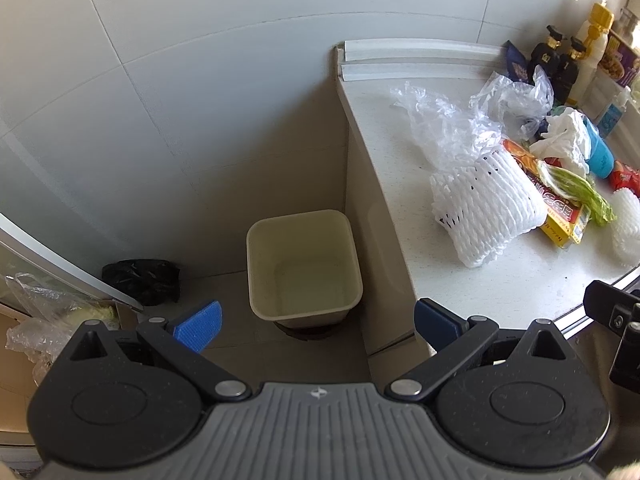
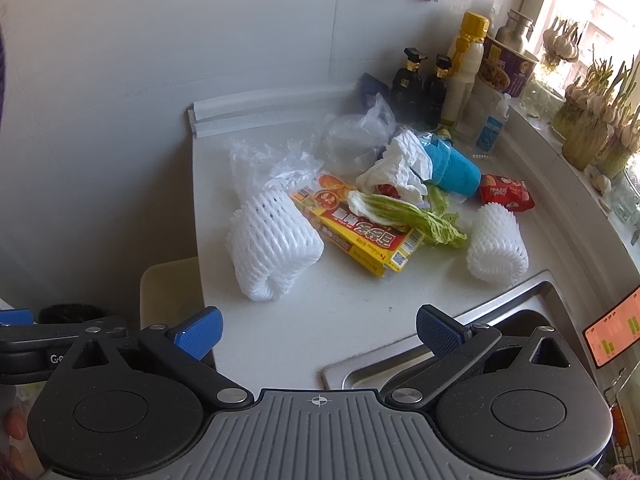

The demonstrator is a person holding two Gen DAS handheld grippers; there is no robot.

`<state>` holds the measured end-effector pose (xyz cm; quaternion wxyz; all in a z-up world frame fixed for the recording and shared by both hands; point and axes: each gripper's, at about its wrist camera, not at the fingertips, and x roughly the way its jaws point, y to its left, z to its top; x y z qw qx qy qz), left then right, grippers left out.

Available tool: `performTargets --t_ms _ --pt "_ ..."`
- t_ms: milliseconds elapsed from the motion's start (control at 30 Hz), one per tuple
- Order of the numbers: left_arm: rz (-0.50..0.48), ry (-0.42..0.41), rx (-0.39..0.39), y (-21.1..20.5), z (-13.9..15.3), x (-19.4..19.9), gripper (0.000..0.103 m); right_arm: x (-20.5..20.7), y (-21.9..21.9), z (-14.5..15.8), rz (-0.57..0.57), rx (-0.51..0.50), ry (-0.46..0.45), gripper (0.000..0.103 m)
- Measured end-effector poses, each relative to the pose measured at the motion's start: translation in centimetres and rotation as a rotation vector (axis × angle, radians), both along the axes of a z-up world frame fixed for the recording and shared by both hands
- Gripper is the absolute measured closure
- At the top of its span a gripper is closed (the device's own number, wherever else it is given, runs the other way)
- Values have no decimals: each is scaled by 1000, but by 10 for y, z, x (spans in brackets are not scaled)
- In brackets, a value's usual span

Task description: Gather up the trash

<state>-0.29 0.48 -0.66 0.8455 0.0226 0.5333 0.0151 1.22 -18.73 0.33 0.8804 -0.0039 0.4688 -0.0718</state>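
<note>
A cream waste bin (image 1: pixel 304 264) stands on the floor beside the counter, with nothing visible inside. My left gripper (image 1: pixel 316 324) hangs open above it, nothing between its blue pads. On the white counter (image 2: pixel 320 312) lies a heap of trash: a large white foam net (image 2: pixel 272 248), a yellow and red box (image 2: pixel 360 232), a cabbage leaf (image 2: pixel 408 212), crumpled white paper (image 2: pixel 400 164), a blue cup (image 2: pixel 456 168), a red wrapper (image 2: pixel 506 192), a small foam net (image 2: pixel 496 248) and clear plastic bags (image 2: pixel 360 132). My right gripper (image 2: pixel 318 332) is open, short of the heap.
A steel sink (image 2: pixel 480 332) lies at the counter's right front. Sauce bottles (image 2: pixel 432 88) and a yellow-capped bottle (image 2: pixel 468 64) line the back wall; garlic sits on the windowsill (image 2: pixel 592 128). A black bag (image 1: pixel 140 280) lies on the floor left of the bin.
</note>
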Motion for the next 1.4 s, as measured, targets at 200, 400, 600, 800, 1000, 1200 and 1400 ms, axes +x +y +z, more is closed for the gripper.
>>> performTargets --t_ms 200,400,600,800,1000,1200,1400 --pt "3 5 5 -3 -1 1 0 1 -2 -2 8 5 3 0" --pt "11 1 7 -7 -1 2 0 2 -4 -3 16 5 2 0" --pt "18 -3 3 -11 -1 3 0 6 -9 -4 27 4 -4 0" --pt "24 -10 -3 -18 -1 6 0 11 -20 -7 36 5 -12 0" --pt "15 -47 -31 -29 -1 10 0 19 -37 -13 35 20 -24 0" --pt "-28 -51 -93 -46 -6 19 0 26 -62 -24 14 32 -25 0" --pt "-45 -74 -231 -58 -9 30 0 33 -101 -33 -52 28 -59 0"
